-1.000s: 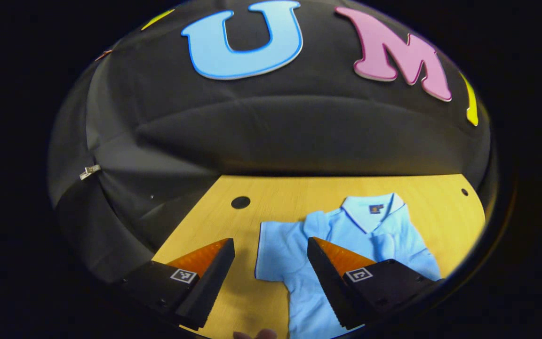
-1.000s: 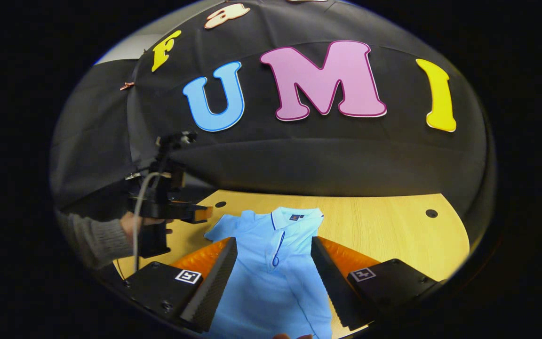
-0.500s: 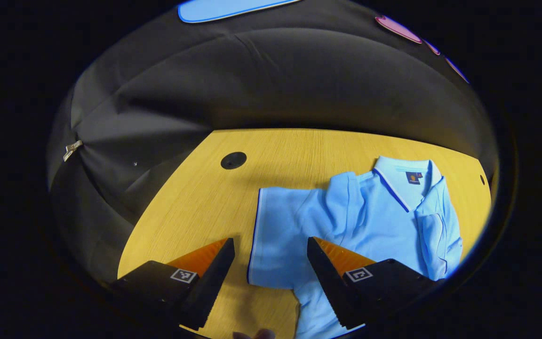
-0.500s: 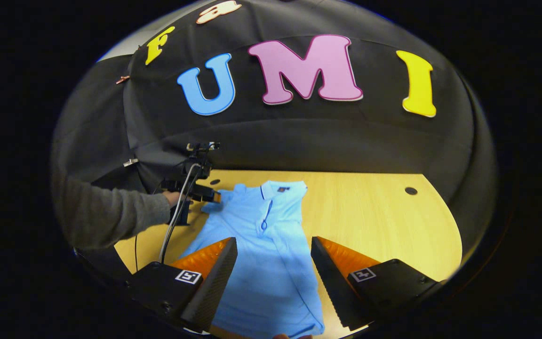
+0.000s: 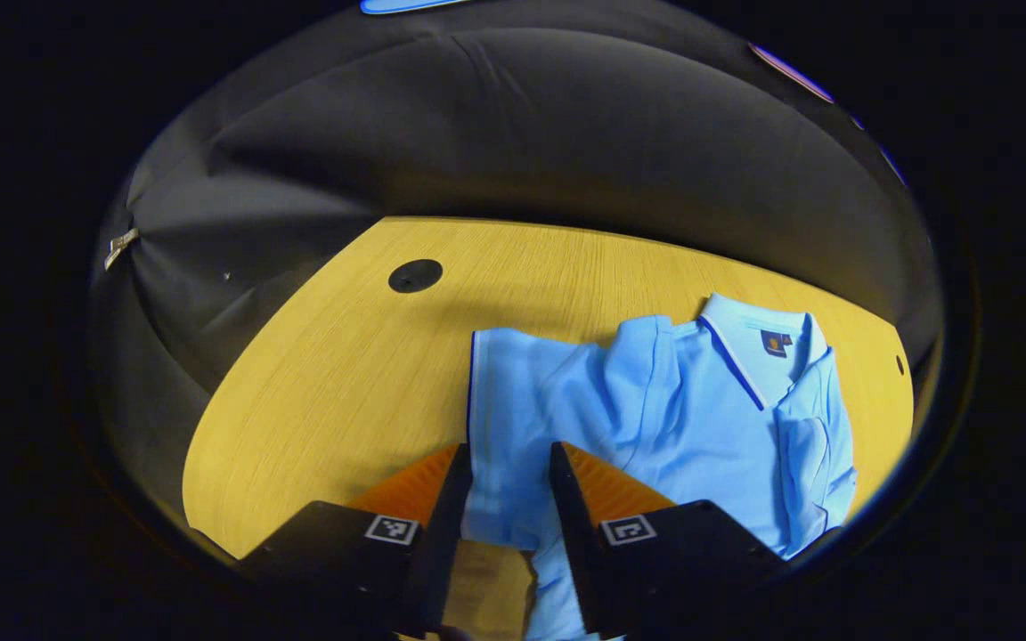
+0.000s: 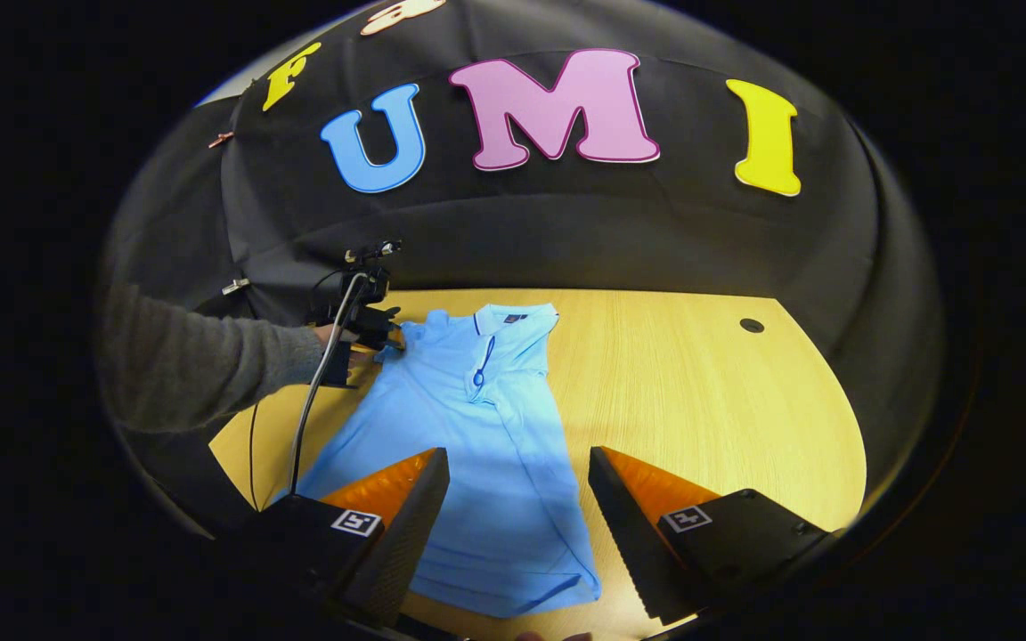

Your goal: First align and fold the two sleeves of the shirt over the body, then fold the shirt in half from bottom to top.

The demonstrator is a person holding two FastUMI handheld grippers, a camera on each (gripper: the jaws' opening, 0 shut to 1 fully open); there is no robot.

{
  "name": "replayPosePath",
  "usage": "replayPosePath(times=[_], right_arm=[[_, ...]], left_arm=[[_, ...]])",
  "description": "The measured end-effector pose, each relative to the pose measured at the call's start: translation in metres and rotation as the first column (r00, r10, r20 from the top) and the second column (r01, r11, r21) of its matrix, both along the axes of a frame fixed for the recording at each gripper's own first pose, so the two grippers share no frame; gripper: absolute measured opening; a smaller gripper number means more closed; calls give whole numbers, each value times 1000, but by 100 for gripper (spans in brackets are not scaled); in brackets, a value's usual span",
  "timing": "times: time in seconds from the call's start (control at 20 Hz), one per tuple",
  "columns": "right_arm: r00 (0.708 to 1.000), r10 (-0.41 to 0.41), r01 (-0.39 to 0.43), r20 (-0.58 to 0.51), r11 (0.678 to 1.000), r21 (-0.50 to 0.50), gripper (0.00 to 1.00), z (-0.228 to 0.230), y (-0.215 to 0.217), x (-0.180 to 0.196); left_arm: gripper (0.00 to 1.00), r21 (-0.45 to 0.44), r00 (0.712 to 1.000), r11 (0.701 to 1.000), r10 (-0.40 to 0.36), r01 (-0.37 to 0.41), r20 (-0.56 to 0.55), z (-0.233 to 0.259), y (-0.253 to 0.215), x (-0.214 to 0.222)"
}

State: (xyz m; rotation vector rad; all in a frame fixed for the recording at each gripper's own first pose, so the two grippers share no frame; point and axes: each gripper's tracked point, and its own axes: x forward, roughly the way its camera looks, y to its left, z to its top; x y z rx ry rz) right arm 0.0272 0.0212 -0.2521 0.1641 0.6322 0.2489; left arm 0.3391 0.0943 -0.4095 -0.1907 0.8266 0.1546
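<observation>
A light blue polo shirt [image 6: 477,427] lies face up on the wooden table [image 6: 700,401], collar toward the wall. In the left gripper view its spread sleeve [image 5: 513,392] runs between the fingers of my left gripper [image 5: 509,450]. The jaws have narrowed around the sleeve, and the cloth still lies flat. The other sleeve [image 5: 811,445] lies folded over the body. In the right gripper view, a person's hand holds the left gripper [image 6: 379,334] down at that sleeve. My right gripper [image 6: 517,456] hovers open over the shirt's lower part, near the hem [image 6: 513,605].
The black cloth wall closes off the table's far side. Round holes sit in the tabletop at the far corners [image 5: 415,275] [image 6: 752,325]. A grey-sleeved arm [image 6: 192,365] and a cable [image 6: 308,418] reach in at the left of the right gripper view.
My left gripper dropped down onto the spread sleeve and its jaws narrowed around it. My right gripper drew back toward the hem, still open.
</observation>
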Motion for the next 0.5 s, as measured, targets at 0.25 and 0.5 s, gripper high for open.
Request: replayPosePath(times=[0.25,0.5], right_arm=[[1000,-8,8,-9,1000,2,98,-3,-7,-8],[1000,-23,23,-12,1000,3,98,-5,-14,-13]], left_arm=[[7,-30,1000,1000,2,-2,11,4,-6,2],[6,-52,997,999,-11,15,77,28,-16,4]])
